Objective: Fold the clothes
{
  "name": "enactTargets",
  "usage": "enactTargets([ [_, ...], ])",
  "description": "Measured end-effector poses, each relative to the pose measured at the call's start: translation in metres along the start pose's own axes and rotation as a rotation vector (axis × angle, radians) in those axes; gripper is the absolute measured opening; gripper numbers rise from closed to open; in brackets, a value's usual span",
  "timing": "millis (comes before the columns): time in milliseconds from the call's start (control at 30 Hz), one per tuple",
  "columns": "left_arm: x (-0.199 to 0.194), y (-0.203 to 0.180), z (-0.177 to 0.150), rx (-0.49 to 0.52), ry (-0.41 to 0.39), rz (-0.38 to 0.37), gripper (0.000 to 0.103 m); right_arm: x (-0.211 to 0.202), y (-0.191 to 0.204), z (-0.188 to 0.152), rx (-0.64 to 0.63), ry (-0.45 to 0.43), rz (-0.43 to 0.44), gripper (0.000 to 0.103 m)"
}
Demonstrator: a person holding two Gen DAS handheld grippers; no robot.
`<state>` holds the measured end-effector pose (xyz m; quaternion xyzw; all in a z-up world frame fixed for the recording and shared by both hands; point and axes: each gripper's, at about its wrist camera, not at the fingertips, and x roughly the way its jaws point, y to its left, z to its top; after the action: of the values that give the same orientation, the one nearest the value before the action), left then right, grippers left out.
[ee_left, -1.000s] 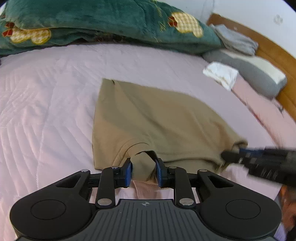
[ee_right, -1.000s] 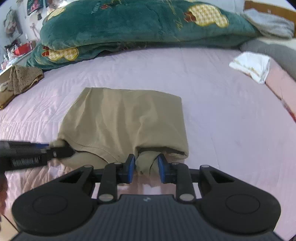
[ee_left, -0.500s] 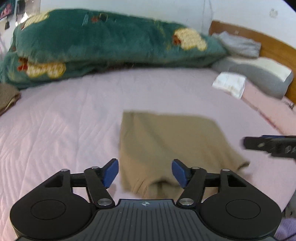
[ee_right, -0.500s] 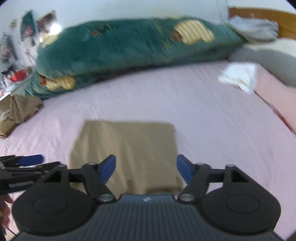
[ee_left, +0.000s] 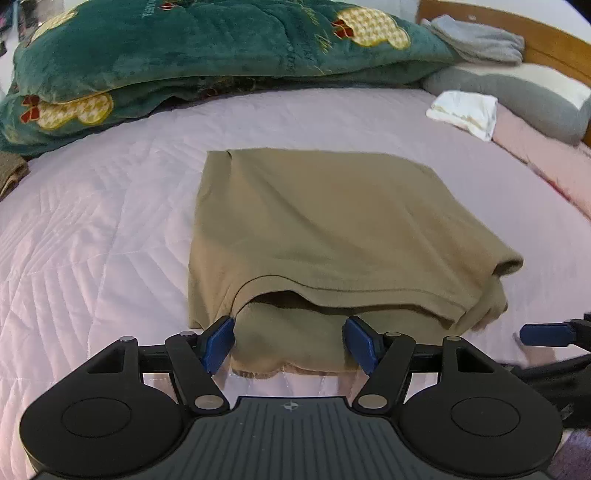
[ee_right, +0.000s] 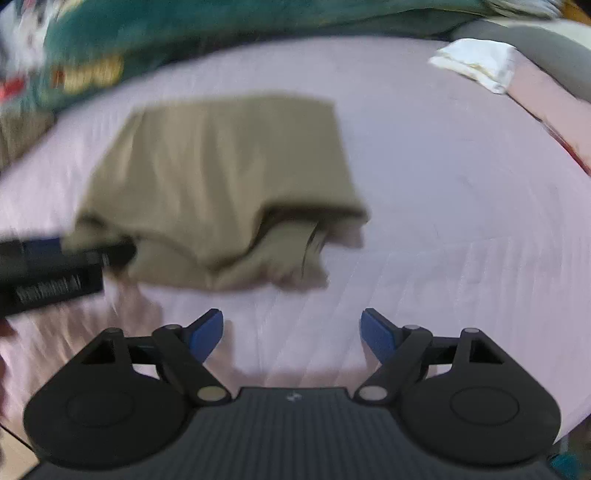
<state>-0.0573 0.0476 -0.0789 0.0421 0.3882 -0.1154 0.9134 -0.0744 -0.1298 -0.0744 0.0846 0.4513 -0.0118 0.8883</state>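
A tan garment (ee_left: 325, 229) lies folded into a rough rectangle on the pink quilted bed (ee_left: 92, 236). Its near hem gapes open over the lower layer. My left gripper (ee_left: 288, 341) is open, its blue pads either side of the garment's near edge, holding nothing. In the right wrist view, which is blurred, the garment (ee_right: 229, 173) lies ahead and to the left. My right gripper (ee_right: 291, 332) is open and empty over bare sheet, short of the garment. The left gripper's tip (ee_right: 74, 258) shows at the garment's left corner.
A dark green plush blanket (ee_left: 221, 51) lies piled along the far side. A folded white cloth (ee_left: 465, 110), grey pillows (ee_left: 517, 92) and a wooden headboard (ee_left: 517, 33) are at the far right. A brown cloth (ee_left: 11, 173) lies at the left edge.
Both grippers let go of the garment's near edge and opened. They pulled up and back, then came down near the garment again; the right one now sits behind its edge.
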Motion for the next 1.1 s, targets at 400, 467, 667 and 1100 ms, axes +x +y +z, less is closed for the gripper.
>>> enactTargets([
  [400,-0.021,-0.006,0.011,0.011,-0.077,0.050,0.068,-0.001,0.002,0.046,0.023,-0.126,-0.024,0.082],
  [467,-0.024,-0.004,0.010,-0.001,-0.084,0.052,0.068,0.010,0.005,0.040,0.011,-0.066,-0.030,0.082],
  [667,-0.031,0.002,0.005,-0.032,-0.102,0.048,0.068,0.025,0.003,0.012,0.024,0.073,-0.023,0.083],
  [1100,-0.058,0.003,0.007,-0.059,-0.165,0.036,0.076,-0.051,-0.007,0.012,0.082,-0.169,-0.028,0.090],
])
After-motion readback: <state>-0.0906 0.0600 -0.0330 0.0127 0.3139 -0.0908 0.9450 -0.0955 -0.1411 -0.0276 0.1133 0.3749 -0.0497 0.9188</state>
